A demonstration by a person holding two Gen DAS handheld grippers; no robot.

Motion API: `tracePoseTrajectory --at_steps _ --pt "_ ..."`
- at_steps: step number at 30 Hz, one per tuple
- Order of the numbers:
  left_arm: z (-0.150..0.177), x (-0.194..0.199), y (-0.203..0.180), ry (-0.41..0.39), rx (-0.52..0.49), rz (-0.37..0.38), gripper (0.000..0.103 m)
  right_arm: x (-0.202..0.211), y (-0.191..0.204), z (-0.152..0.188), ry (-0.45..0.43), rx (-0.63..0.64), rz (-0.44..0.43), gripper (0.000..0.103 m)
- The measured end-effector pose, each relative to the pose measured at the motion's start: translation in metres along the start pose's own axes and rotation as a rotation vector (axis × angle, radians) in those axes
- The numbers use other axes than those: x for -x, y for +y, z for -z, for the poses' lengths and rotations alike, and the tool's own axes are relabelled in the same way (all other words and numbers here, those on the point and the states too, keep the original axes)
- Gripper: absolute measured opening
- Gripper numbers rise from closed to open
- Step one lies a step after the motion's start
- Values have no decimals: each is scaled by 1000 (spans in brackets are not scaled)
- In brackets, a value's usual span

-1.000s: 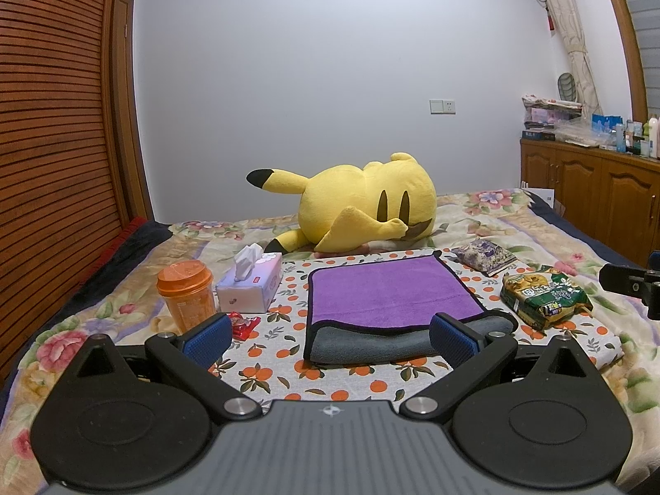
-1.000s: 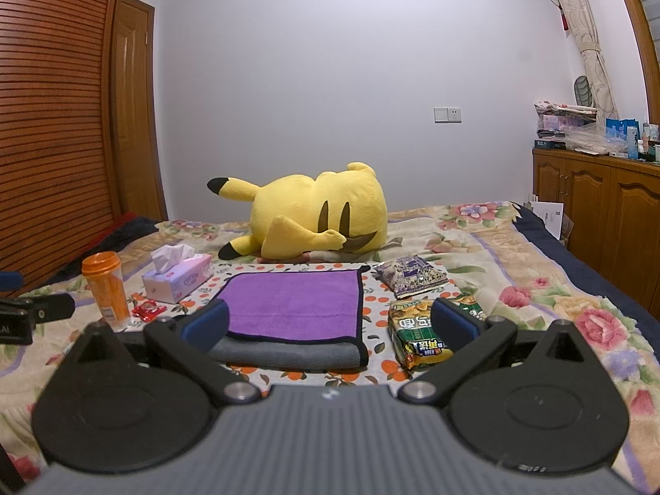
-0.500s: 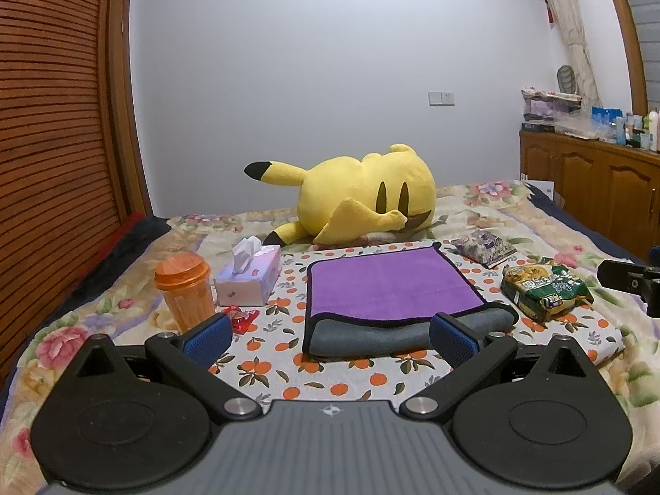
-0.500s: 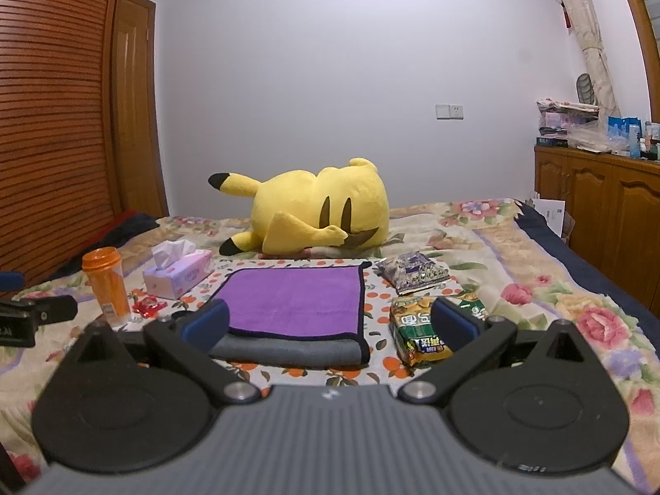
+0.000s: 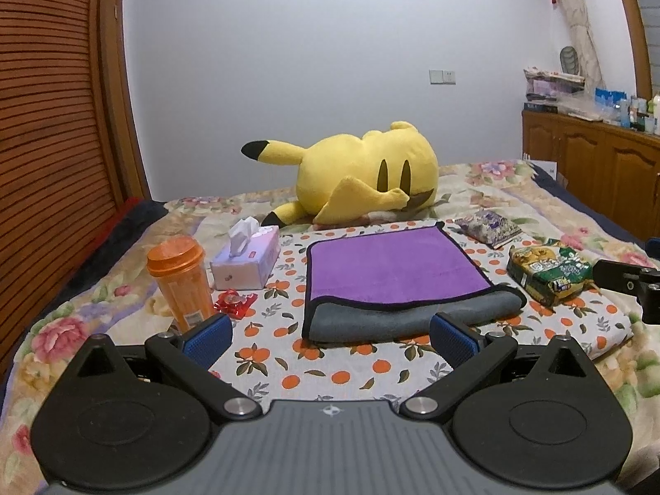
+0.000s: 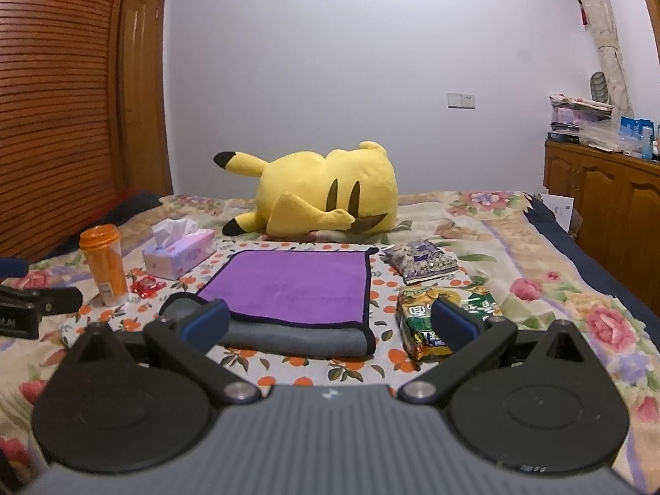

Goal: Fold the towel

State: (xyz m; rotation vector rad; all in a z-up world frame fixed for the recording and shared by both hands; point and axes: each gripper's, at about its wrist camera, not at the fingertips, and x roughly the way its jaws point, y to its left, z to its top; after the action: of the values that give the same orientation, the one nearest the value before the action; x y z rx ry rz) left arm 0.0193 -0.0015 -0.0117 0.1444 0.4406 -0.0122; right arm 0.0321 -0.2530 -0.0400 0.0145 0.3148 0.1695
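A purple towel (image 5: 392, 266) with a grey underside and black trim lies folded on an orange-print cloth (image 5: 330, 363) on the bed. Its grey folded edge faces me. It also shows in the right wrist view (image 6: 293, 284). My left gripper (image 5: 330, 336) is open and empty, held just short of the towel's near edge. My right gripper (image 6: 330, 321) is open and empty, near the towel's front right corner. Each gripper's body shows at the edge of the other's view.
A yellow plush toy (image 5: 363, 181) lies behind the towel. An orange cup (image 5: 179, 280), a tissue box (image 5: 247, 262) and a red wrapper (image 5: 233, 301) sit left of it. Two snack packets (image 5: 544, 272) lie to the right. Wooden cabinets (image 5: 594, 169) stand at far right.
Both grippers have drifted slightly, so the scene sits a little lower and closer in view. The towel has not moved. Both grippers stay open.
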Motion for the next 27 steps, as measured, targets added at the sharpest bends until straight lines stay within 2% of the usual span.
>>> tracePoseTrajectory --at_steps 14,27 --pt "-5 -26 -4 51 -43 -11 103 -25 -1 1 65 19 -41 103" --pt "-13 -49 -1 97 -58 19 103 -54 0 -1 103 40 -59 103"
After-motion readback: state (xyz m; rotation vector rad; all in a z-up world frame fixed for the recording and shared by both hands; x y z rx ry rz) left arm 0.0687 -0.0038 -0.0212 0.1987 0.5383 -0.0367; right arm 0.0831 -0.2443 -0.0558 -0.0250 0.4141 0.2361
